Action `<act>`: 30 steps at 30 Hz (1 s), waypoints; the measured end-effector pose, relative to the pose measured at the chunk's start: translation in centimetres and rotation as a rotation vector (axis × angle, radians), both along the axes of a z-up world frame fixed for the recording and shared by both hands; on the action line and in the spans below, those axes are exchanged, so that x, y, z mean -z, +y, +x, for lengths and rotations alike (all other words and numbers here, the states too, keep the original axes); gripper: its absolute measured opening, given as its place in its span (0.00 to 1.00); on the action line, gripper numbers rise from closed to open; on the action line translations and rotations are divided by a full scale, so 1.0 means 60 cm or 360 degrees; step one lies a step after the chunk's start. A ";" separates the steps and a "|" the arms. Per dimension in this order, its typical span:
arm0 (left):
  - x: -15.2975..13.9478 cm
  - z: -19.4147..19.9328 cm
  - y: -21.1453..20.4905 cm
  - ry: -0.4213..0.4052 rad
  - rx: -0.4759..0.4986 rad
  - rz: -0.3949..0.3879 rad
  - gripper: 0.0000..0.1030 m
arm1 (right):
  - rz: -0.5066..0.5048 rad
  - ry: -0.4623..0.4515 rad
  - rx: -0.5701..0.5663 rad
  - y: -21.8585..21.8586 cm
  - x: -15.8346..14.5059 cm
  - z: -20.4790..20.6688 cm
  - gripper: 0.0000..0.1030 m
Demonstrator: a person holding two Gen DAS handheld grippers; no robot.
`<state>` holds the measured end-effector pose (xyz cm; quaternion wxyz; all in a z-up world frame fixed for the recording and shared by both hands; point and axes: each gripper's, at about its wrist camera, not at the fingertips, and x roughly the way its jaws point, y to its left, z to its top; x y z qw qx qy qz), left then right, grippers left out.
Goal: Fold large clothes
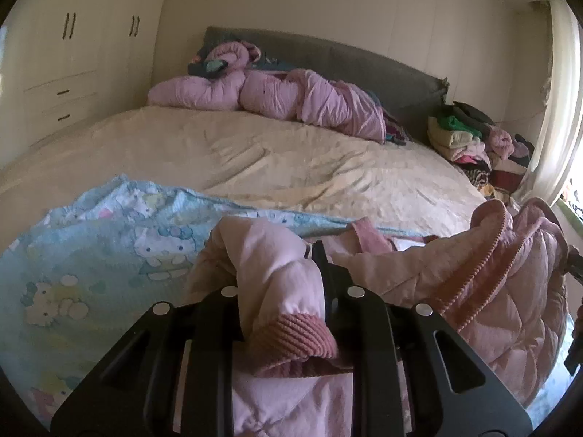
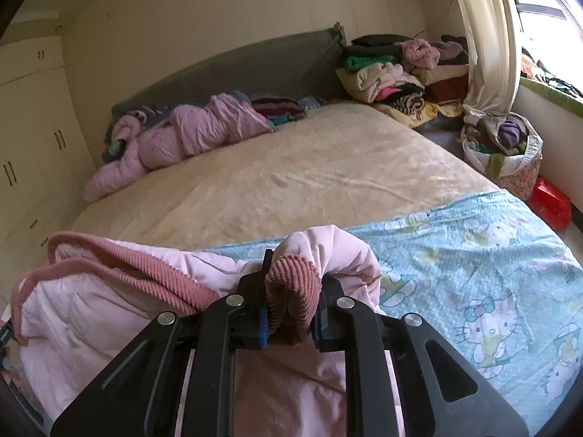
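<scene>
A pale pink quilted jacket (image 1: pixel 455 276) with darker pink ribbed trim lies over the near edge of the bed, on a light blue Hello Kitty sheet (image 1: pixel 91 255). My left gripper (image 1: pixel 288 291) is shut on one sleeve, its ribbed cuff (image 1: pixel 295 338) bunched between the jaws. In the right wrist view my right gripper (image 2: pixel 291 306) is shut on the other ribbed cuff (image 2: pixel 291 287), with the jacket body (image 2: pixel 91 309) spread to the left over the blue sheet (image 2: pixel 473 273).
A beige bedspread (image 1: pixel 273 156) covers the bed. A crumpled pink duvet (image 1: pixel 273 94) lies along the grey headboard (image 1: pixel 346 62). Piled clothes (image 2: pixel 393 73), a full bag (image 2: pixel 503 153) and a red box (image 2: pixel 550 204) stand to the right by the window. White wardrobes (image 1: pixel 65 54) stand left.
</scene>
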<state>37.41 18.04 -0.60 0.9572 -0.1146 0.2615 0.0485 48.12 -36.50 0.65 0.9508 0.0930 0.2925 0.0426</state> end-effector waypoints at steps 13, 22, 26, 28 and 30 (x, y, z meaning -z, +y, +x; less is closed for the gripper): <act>0.016 0.010 0.003 0.0043 0.0023 -0.0036 0.15 | 0.0149 0.0075 0.0038 0.001 0.029 0.024 0.23; 0.016 0.010 0.003 0.0043 0.0028 -0.0038 0.15 | 0.0406 0.0047 -0.0121 -0.010 -0.006 0.004 0.93; 0.016 0.010 0.000 0.0043 0.0034 -0.0044 0.16 | 0.0308 -0.0005 -0.0263 0.038 -0.023 -0.040 0.93; 0.015 0.010 0.000 0.0043 0.0031 -0.0038 0.17 | 0.0260 0.0010 -0.0359 0.069 -0.023 -0.067 0.93; 0.012 0.009 0.000 0.0042 0.0036 -0.0025 0.17 | 0.0210 0.0023 -0.0431 0.100 -0.017 -0.090 0.93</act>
